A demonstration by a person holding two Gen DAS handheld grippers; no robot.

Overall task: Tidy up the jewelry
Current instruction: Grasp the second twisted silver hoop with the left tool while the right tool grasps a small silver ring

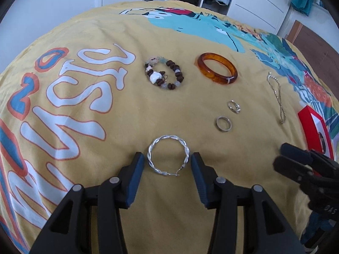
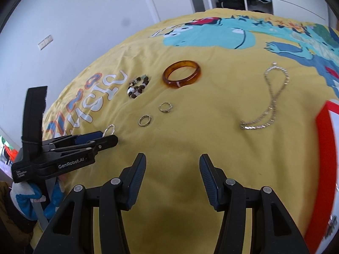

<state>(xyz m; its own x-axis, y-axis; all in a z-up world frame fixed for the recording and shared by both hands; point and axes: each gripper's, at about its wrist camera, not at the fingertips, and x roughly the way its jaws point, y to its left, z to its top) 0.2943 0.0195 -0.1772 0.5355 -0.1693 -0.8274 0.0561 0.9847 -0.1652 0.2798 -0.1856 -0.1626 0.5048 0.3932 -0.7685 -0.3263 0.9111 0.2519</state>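
Silver twisted hoop earring (image 1: 167, 155), light, thin and slippery, lies low centre between the wide left gripper (image 1: 167, 162); pinch across its rim. Right gripper (image 2: 172, 165) gapes empty.

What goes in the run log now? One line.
left gripper: open, straddling silver hoop | right gripper: open, empty | red box: right edge

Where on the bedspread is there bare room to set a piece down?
Bare yellow lies ahead of the right gripper, between the two rings and the chain. It is crowded around the beaded bracelet, amber bangle and the hoop between the left gripper's open jaws.
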